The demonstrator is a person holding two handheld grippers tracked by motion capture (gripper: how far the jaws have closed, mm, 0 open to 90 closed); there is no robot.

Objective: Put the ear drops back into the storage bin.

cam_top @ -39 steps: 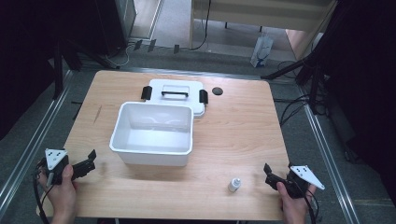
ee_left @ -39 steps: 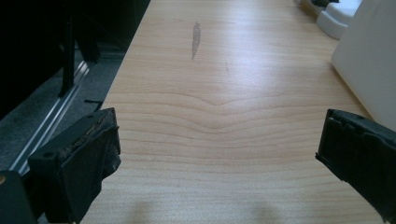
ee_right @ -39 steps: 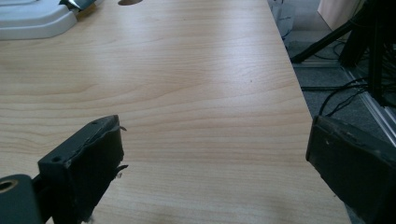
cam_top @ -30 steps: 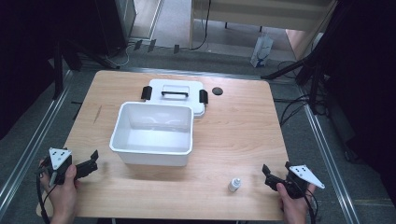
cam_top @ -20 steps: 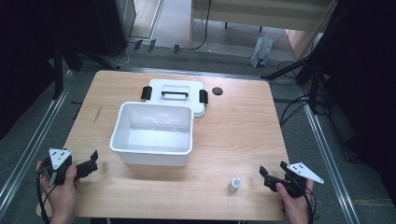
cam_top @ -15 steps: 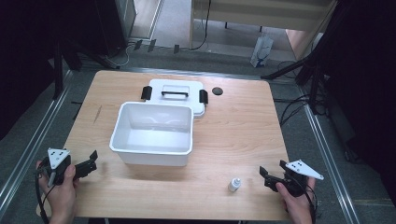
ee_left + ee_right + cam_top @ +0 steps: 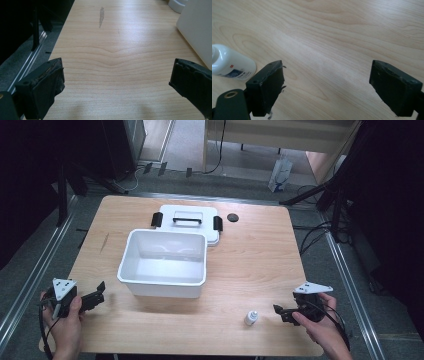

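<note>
A small white bottle (image 7: 251, 318) stands near the table's front edge, right of the middle. My right gripper (image 7: 280, 312) is just to its right, low over the wood, open and empty. In the right gripper view the bottle (image 7: 232, 66) lies off to the left, outside the wide-apart jaws of my right gripper (image 7: 328, 75). A white tub (image 7: 162, 262) sits mid-table with its lid (image 7: 186, 222) behind it. My left gripper (image 7: 98, 292) hovers at the front left, open, holding nothing. In its own view the left gripper (image 7: 117, 75) spans bare wood, with the tub wall (image 7: 197, 32) at right.
A small black disc (image 7: 232, 217) lies right of the lid, which has a black handle and black latches. Bare wood (image 7: 255, 265) stretches right of the tub. The table edge and a metal rail (image 7: 30, 67) run close to my left gripper.
My right gripper has edged left towards the white bottle and tipped a little. The left gripper has barely shifted.
</note>
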